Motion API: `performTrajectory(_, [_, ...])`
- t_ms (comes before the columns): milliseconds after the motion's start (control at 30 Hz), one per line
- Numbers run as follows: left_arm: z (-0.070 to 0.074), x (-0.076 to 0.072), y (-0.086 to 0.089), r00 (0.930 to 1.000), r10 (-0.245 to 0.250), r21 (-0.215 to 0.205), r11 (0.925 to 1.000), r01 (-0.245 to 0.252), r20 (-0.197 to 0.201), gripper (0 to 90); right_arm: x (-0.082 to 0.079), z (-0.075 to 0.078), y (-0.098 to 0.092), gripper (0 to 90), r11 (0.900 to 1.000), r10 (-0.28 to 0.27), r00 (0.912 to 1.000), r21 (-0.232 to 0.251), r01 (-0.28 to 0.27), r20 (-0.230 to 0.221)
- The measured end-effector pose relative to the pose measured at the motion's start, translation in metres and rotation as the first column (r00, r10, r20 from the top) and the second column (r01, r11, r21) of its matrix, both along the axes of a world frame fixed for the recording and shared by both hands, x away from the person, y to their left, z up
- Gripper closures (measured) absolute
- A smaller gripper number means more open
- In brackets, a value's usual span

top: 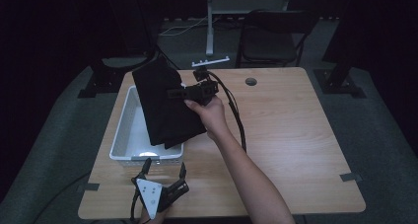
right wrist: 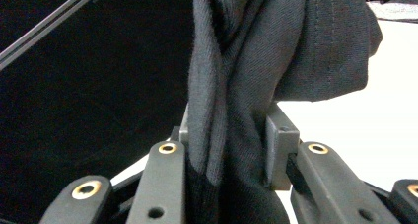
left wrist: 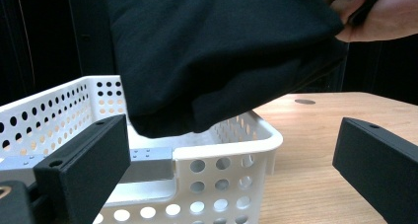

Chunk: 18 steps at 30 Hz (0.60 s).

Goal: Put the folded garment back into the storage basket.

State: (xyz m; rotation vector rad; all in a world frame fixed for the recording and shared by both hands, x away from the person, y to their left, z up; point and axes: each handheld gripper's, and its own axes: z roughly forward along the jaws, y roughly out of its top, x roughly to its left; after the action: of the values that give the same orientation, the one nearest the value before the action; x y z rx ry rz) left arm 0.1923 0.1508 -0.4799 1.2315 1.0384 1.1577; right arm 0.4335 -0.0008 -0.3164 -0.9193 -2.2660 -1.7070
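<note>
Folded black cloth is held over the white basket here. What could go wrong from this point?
1. The right gripper pinches the folded black cloth at one edge only; the layers could slip or unfold.
2. The cloth's lower corner hangs past the white basket at its near rim, so it may drape outside.
3. The left gripper sits open, giving no support.

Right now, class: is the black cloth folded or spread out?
Folded. The cloth hangs as a thick, layered slab over the basket, and the right gripper clamps several layers at once.
</note>
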Motion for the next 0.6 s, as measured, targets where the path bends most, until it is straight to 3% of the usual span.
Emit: performTrajectory(600, [0.0, 0.0, 0.0, 1.0, -0.001, 0.0, 1.0, 0.001, 0.001, 2.2, 0.001, -0.007, 0.028, 68.7, 1.0, 0.01, 0.9999, 0.026, -0.01, -0.007])
